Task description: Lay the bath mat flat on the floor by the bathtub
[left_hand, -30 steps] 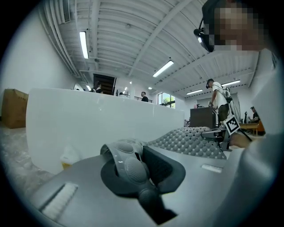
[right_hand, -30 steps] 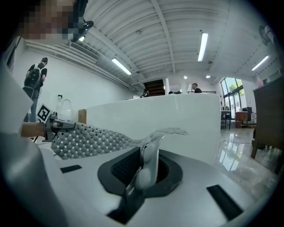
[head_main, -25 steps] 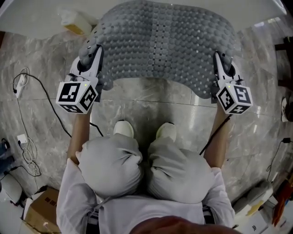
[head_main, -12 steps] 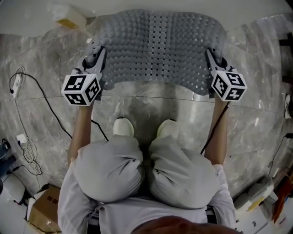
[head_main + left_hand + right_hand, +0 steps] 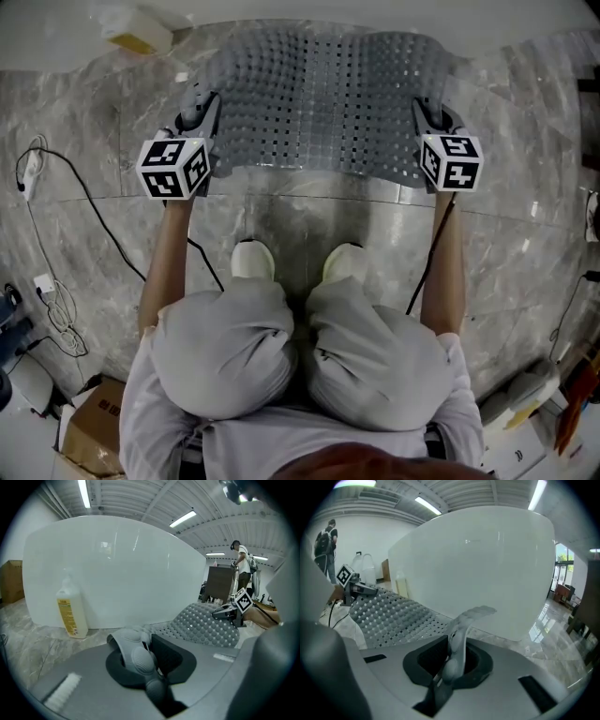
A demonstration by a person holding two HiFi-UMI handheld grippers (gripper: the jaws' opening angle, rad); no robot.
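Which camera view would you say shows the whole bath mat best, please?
The head view: the bath mat spans whole between the left gripper and right gripper. Each gripper view shows only its own pinched corner and a foreshortened stretch.

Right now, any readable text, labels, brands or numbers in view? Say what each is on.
No words can be read anywhere.
Bottle, yellow label: print too small and blurred to read.
Left marker cube, right marker cube: black-and-white square codes, no letters or numbers.
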